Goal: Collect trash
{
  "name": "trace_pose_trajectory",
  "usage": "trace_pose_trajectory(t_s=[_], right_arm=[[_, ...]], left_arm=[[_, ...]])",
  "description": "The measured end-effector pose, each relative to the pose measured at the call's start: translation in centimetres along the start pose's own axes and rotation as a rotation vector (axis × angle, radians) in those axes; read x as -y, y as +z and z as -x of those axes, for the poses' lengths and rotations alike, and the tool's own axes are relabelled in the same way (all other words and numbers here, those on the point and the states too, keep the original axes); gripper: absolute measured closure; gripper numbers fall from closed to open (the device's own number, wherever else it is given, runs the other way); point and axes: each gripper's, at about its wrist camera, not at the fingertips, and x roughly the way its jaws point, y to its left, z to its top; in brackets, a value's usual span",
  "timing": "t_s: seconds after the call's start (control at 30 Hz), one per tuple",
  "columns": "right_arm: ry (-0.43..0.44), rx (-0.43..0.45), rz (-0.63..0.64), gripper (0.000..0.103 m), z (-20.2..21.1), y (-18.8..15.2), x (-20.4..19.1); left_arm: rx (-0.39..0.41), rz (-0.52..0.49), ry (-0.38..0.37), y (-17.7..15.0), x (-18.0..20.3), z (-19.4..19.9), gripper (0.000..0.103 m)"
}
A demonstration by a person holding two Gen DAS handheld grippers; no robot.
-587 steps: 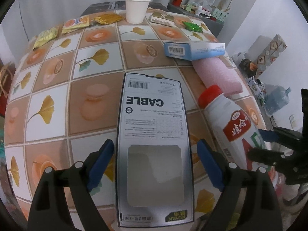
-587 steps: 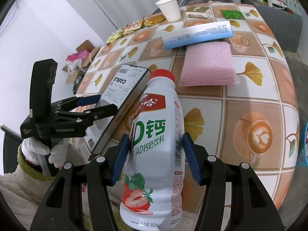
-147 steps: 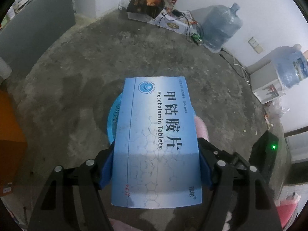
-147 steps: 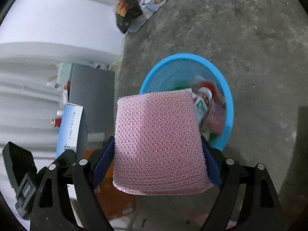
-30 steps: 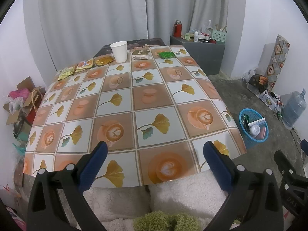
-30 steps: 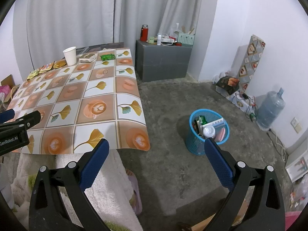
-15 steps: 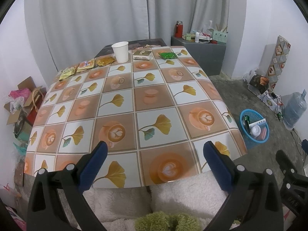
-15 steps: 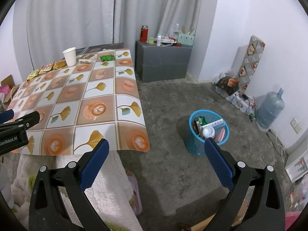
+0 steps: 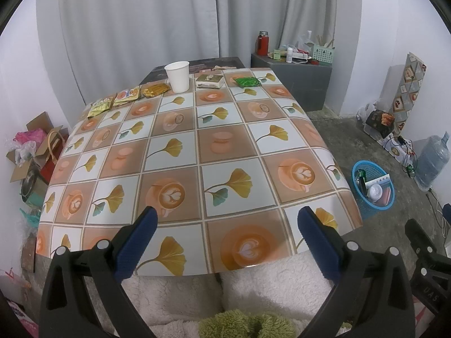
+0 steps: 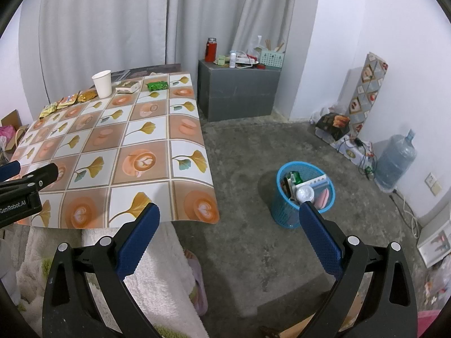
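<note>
My left gripper [image 9: 225, 219] is open and empty, held above the near edge of the table [image 9: 197, 152]. My right gripper [image 10: 228, 214] is open and empty, over the floor to the table's right. At the table's far end lie a white paper cup [image 9: 177, 76], a small box [image 9: 210, 81], a green packet [image 9: 247, 81] and several snack wrappers [image 9: 126, 95]. The cup [image 10: 103, 83] and green packet [image 10: 157, 85] also show in the right wrist view. A blue bin [image 10: 305, 194] on the floor holds a bottle, a box and other trash; it also shows in the left wrist view [image 9: 372, 191].
A grey cabinet [image 10: 239, 95] with small items stands behind the table. A water jug [image 10: 394, 160], cables and boxes line the right wall. Cardboard boxes and bags [image 9: 31, 152] sit left of the table. A fluffy white cover [image 9: 197, 295] lies below the table's near edge.
Since about five seconds ago the medicine box and pink sponge left my grippers and lie in the blue bin. Over the last second both grippers stay open and nearly still.
</note>
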Motion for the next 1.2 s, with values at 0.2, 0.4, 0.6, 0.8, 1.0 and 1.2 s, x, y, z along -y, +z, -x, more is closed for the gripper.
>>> trace_pose_trajectory(t_s=[0.2,0.4,0.6,0.8,1.0,1.2], right_arm=[[-0.001,0.000,-0.001,0.008,0.01,-0.02,-0.05],[-0.001,0.000,-0.001,0.008,0.00,-0.03,-0.05],[-0.001,-0.001,-0.002,0.008,-0.01,-0.05,-0.04],[0.000,0.000,0.000,0.008,-0.03,-0.05,0.00],[0.001,0.001,-0.001,0.008,-0.04,-0.06,0.07],[0.002,0.000,0.000,0.008,-0.06,-0.08,0.12]], left_arm=[[-0.001,0.000,0.001,0.00,0.02,-0.02,0.005],[-0.001,0.001,0.001,-0.03,0.02,-0.03,0.006],[-0.001,-0.001,0.001,-0.05,-0.01,-0.04,0.006],[0.000,-0.002,0.002,-0.05,0.01,-0.04,0.005],[0.002,-0.006,0.006,0.00,0.16,0.00,0.006],[0.001,-0.005,0.008,-0.13,-0.66,-0.02,0.005]])
